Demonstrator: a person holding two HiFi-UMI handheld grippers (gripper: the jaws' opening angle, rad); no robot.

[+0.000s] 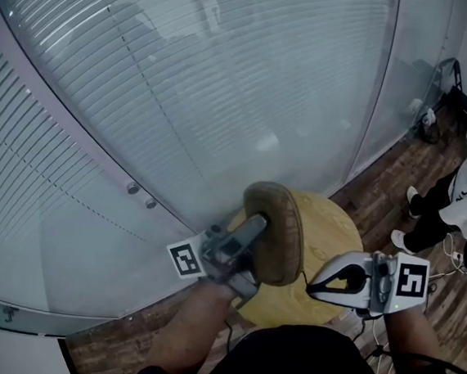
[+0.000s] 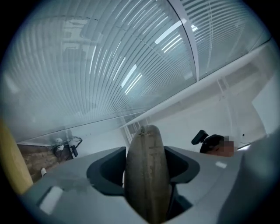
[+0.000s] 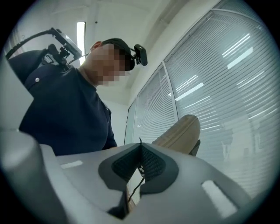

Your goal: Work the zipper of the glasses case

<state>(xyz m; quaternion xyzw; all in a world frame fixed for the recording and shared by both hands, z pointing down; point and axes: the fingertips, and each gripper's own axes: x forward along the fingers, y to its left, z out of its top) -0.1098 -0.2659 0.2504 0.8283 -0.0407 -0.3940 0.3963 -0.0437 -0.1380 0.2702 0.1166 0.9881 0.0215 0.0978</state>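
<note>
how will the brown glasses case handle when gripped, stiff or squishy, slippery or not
Likely stiff: the glasses case shows no dent where the left gripper clamps it in the air. Probably light for its size, since a grip near one side carries it. Its matte, fabric-like skin looks unlikely to slip.

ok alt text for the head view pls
The left tongs clamp a brown oval glasses case on edge over a round pale wooden table. The shut right tongs hover beside it, apart.
</note>
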